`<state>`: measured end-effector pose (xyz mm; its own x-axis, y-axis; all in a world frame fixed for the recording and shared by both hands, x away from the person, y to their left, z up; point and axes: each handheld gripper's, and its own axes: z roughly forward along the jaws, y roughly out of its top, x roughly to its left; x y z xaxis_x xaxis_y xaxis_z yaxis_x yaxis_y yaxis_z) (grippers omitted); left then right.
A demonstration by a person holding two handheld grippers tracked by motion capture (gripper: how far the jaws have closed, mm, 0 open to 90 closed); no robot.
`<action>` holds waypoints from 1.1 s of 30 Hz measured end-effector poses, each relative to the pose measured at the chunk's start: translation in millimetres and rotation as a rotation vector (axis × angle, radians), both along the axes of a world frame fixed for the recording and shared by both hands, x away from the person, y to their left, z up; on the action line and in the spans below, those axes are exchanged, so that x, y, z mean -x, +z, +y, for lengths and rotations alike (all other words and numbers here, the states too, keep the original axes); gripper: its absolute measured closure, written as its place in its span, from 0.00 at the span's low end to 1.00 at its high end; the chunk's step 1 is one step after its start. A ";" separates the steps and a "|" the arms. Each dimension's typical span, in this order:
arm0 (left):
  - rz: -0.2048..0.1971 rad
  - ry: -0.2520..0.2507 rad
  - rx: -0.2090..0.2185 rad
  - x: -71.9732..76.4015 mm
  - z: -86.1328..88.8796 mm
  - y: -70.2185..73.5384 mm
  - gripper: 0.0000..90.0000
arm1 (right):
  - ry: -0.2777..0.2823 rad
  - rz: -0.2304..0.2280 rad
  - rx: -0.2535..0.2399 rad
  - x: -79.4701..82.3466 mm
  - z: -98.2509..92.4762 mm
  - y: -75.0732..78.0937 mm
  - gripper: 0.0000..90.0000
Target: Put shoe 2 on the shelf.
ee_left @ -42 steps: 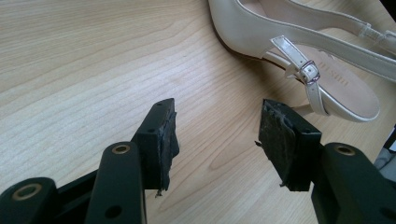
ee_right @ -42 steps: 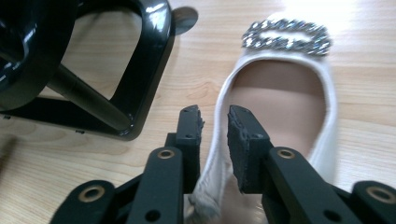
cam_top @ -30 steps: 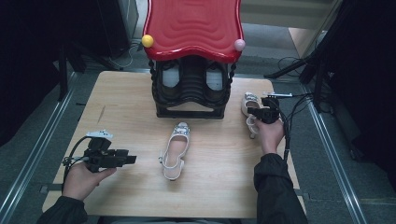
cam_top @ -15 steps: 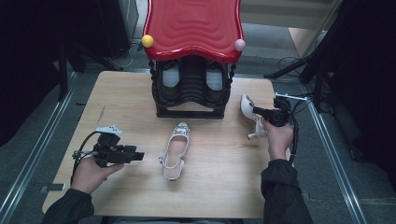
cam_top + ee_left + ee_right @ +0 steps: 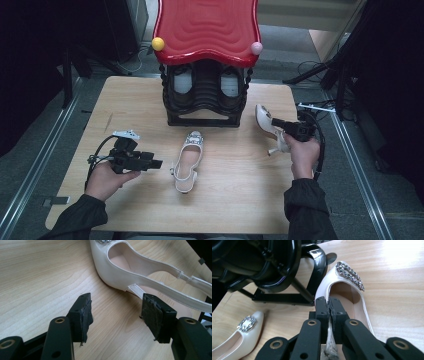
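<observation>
Shoes are the work here, and we judge it about half done: our right gripper (image 5: 276, 122) has its jaws clamped together on the side wall of one white pump (image 5: 266, 121), which we hold tilted beside the rack (image 5: 204, 95), heel hanging over the table (image 5: 240, 200), near the rack's right corner. The other pump (image 5: 187, 161) lies flat on the wood in front of the rack, toe toward it, not yet picked up. Our left gripper (image 5: 156, 163) points at it from the left; its jaws have just been opening and stand apart with nothing between them, the slingback strap (image 5: 162, 288) lying just beyond the pads (image 5: 85, 315). What is left, we think, is gripping that second shoe and, likely, seating both on the rack. Both pumps are glossy pearl-white with pointed toes, a rhinestone buckle (image 5: 350, 275) on each vamp, and a thin strap behind. The rack is shiny black moulded plastic with curved ribs under a wavy red top (image 5: 207, 27) with a yellow ball and a pink one at its front corners. The table is pale grained wood.
</observation>
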<state>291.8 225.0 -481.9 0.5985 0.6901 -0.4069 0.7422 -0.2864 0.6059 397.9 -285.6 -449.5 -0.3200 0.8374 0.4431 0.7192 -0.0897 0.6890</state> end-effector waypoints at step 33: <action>-0.013 -0.041 0.007 -19.0 -17.1 1.5 0.41 | 0.119 0.008 0.008 47.4 29.5 12.9 0.97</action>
